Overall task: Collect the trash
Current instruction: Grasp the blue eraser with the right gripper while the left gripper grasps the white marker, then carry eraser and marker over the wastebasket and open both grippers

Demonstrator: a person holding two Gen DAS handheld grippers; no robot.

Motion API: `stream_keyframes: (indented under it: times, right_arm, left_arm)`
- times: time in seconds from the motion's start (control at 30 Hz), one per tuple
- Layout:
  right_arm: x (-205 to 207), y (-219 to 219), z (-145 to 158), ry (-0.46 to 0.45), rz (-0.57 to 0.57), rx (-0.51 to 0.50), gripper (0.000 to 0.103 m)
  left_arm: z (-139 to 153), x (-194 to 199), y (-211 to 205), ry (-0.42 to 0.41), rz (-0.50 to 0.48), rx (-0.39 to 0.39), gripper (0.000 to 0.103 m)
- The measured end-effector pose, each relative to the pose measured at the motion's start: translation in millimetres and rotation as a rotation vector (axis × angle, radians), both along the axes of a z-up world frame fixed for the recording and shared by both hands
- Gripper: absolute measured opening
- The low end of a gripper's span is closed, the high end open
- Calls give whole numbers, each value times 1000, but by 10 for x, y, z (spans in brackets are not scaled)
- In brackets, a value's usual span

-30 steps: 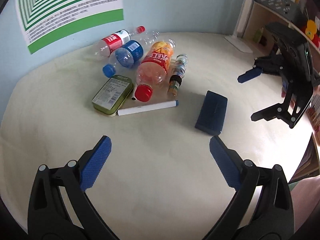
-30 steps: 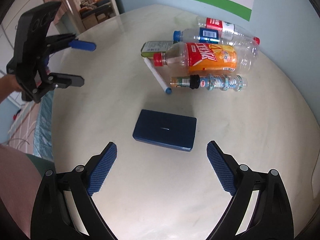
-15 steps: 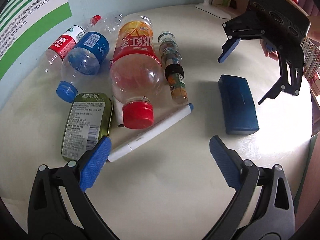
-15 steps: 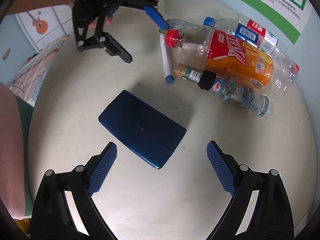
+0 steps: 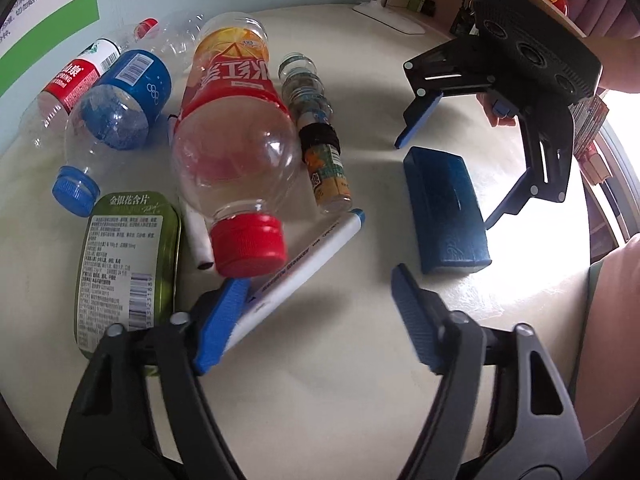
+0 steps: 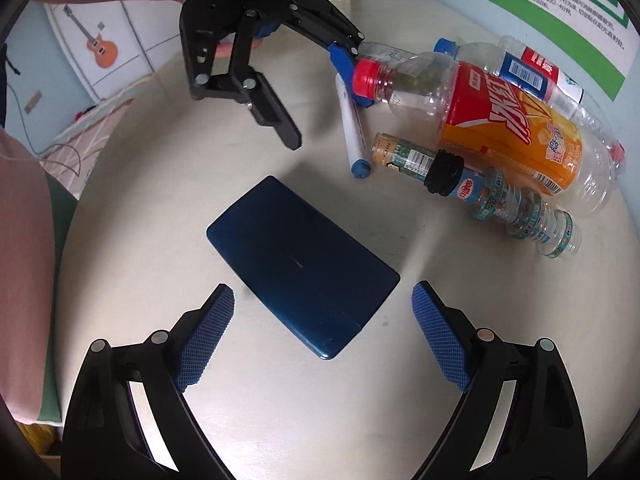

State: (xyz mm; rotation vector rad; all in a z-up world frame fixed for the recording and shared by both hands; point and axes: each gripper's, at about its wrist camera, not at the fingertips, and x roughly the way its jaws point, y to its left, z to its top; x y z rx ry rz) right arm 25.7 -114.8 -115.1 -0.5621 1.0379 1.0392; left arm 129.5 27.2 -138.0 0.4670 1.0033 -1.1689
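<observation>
A round pale table [image 5: 340, 400] is seen from both wrist cameras, with a cluster of trash lying toward the wall. In the left wrist view, the left gripper [image 5: 320, 320] is held low over the table; its jaws have just been closing and are partly drawn in, not yet clamped. The near end of a white marker [image 5: 304, 264] lies between them, just beside the left pad, though contact cannot be told for certain. Beside the marker, a large orange-labelled bottle with a red cap [image 5: 236, 128] lies on its side, cap toward the camera. To its left a blue-capped bottle [image 5: 116, 120] and a red-labelled bottle [image 5: 76, 76] are laid, and nearer, a green tin [image 5: 124, 272] rests flat. To the right of the large bottle a small ribbed bottle [image 5: 320, 136] is placed, with a small white stick [image 5: 198, 240] between tin and cap.

The right gripper [image 6: 322, 332] is held with its jaws wide apart over a dark blue case [image 6: 300, 264], whose near corner lies between the pads without being touched by them. In the left wrist view the same case [image 5: 444, 208] lies well right of the bottles
</observation>
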Motion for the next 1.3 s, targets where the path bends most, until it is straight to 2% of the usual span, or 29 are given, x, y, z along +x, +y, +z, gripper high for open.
stream_keyframes:
  times: [0.03, 0.07, 0.17, 0.3, 0.47, 0.5, 0.53, 0.57, 0.63, 0.7, 0.83, 1.03, 1.2, 1.3]
  right_arm:
    - [-11, 18, -5, 0, 11, 0, 89]
    - [-27, 35, -1, -3, 19, -3, 89]
    - [-34, 79, 32, -15, 34, -14, 79]
    - [48, 149, 76, -56, 53, -14, 81]
    - [-3, 379, -27, -86, 167, -50, 79]
    - [-26, 405, -32, -86, 187, -42, 78]
    - [-31, 403, -31, -76, 193, -35, 69]
    - [-33, 405, -27, -51, 198, -23, 67]
    - [-75, 400, -23, -48, 192, -22, 59]
    - [-58, 347, -6, -31, 166, -18, 56]
    - [-13, 177, 131, 48, 46, 52, 54]
    - [36, 22, 384, 92, -90, 140, 54]
    - [-6, 87, 526, 89, -92, 182, 54]
    - [-24, 356, 629, 77, -48, 200, 54]
  left_arm:
    - [4, -18, 36, 17, -6, 3, 41]
    - [5, -36, 58, 38, -13, 7, 32]
    - [6, -158, 134, 37, 6, 20, 30]
    - [-4, -298, 182, 28, 57, 11, 30]
    - [-6, -466, 116, 8, 97, 16, 30]
    - [-6, -493, 100, -4, 108, 26, 27]
    - [-10, -497, 80, -20, 116, 36, 17]
    - [-24, -449, 71, -30, 122, 43, 12]
    - [-10, -496, 49, -45, 153, 49, 11]
    - [-21, -543, 54, -63, 194, 60, 11]
    - [24, -650, 120, -54, 274, 41, 11]
    - [260, -811, 418, -62, 392, -29, 11]
    - [455, -1019, 707, -104, 487, -40, 11]
    - [572, -1186, 1033, -124, 552, -33, 11]
